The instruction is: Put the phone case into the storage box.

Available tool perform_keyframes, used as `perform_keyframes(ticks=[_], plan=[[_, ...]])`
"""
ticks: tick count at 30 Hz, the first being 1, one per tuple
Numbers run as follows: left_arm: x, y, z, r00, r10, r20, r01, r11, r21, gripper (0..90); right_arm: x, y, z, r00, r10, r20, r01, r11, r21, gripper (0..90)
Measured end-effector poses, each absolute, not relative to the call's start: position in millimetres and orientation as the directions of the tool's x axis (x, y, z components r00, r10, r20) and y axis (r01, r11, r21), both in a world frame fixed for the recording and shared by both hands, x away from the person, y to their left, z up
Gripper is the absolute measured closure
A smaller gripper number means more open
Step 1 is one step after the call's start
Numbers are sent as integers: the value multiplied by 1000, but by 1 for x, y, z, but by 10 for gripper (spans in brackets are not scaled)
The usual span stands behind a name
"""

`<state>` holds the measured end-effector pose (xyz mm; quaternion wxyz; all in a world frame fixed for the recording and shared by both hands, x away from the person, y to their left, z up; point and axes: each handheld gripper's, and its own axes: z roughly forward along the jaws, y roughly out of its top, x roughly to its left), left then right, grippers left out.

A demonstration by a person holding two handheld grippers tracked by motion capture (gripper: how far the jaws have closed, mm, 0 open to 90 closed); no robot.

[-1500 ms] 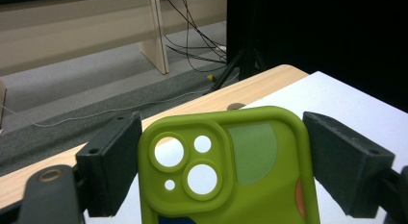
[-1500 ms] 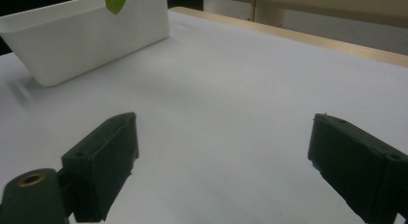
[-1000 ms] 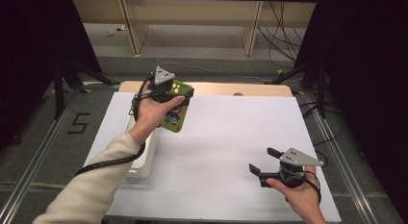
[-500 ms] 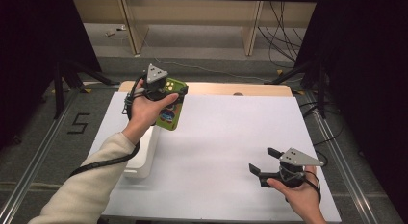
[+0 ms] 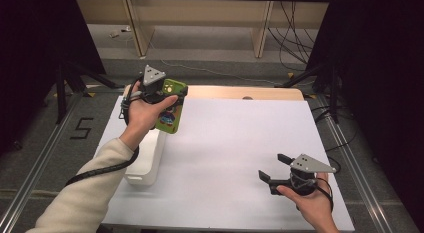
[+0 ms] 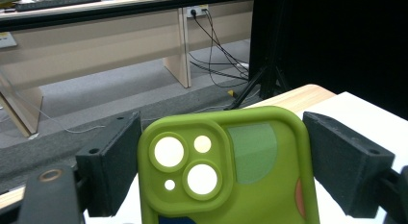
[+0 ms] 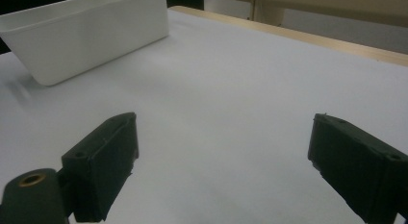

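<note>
Two grippers: my left gripper (image 6: 226, 166) clamps the green phone case (image 6: 231, 176); my right gripper (image 7: 221, 161) stands open above the desk (image 7: 231, 80).

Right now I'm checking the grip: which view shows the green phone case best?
The left gripper view: the green phone case sits close up, clamped between the left gripper jaws, camera cutouts clear. The high view shows it small, held above the white bin.
</note>
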<state>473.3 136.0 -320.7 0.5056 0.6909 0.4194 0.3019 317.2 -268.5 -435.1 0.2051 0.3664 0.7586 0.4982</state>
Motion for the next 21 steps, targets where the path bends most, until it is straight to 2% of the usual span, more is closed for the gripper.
perform_keyframes(ticks=[21], plan=[[472,155,-318,417,909,-6,260,-113,959,166,317,-269,-435,-647,760,56,351,233,907,115]])
